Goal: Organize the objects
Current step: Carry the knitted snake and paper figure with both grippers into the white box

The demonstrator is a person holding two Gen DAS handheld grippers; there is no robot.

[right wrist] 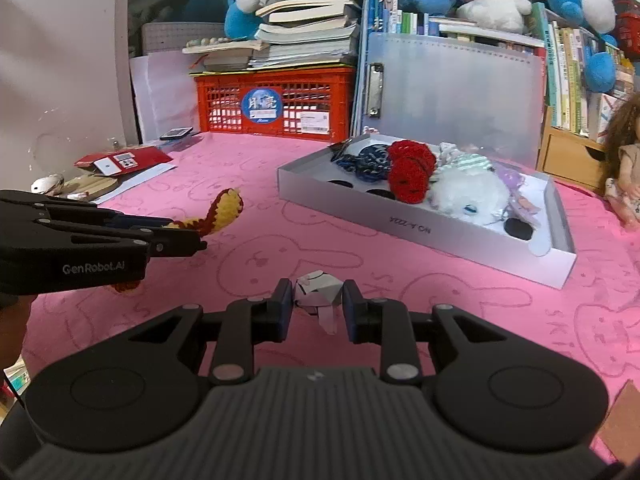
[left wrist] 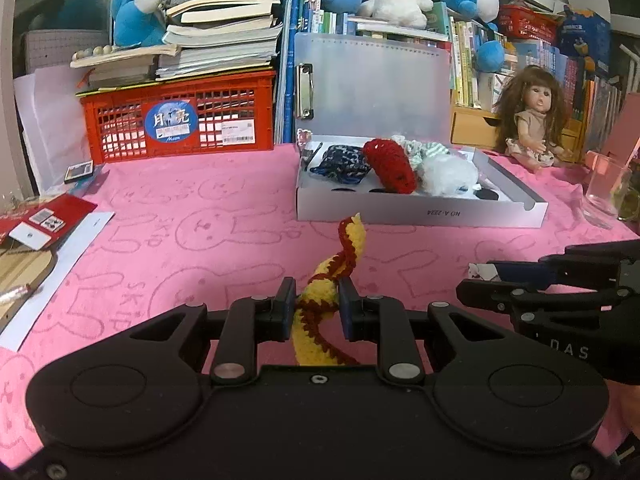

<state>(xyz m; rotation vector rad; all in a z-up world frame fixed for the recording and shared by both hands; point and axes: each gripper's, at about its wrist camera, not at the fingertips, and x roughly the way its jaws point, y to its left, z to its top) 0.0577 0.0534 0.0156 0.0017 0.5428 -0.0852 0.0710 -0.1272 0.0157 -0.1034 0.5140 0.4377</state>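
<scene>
Left wrist view: my left claw (left wrist: 316, 304) is clamped on the yellow-and-red knitted toy (left wrist: 334, 280); my right claw (right wrist: 316, 300) pinches a crumpled paper scrap (right wrist: 316, 292), grey box (right wrist: 420, 236) ahead.

One white box (left wrist: 420, 210), one red crate (left wrist: 180, 120), one doll (left wrist: 532, 120), one glass (left wrist: 604, 192), two grippers

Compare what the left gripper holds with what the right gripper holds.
The left gripper is shut on a yellow and red crocheted piece, long and soft, rising past the fingers. The right gripper pinches a small white folded paper bit, short, flat and stiff-looking. The crocheted piece is lifted clear of the pink cloth; whether the paper bit still touches it is unclear. Both are light and clamped between blue pads.
</scene>
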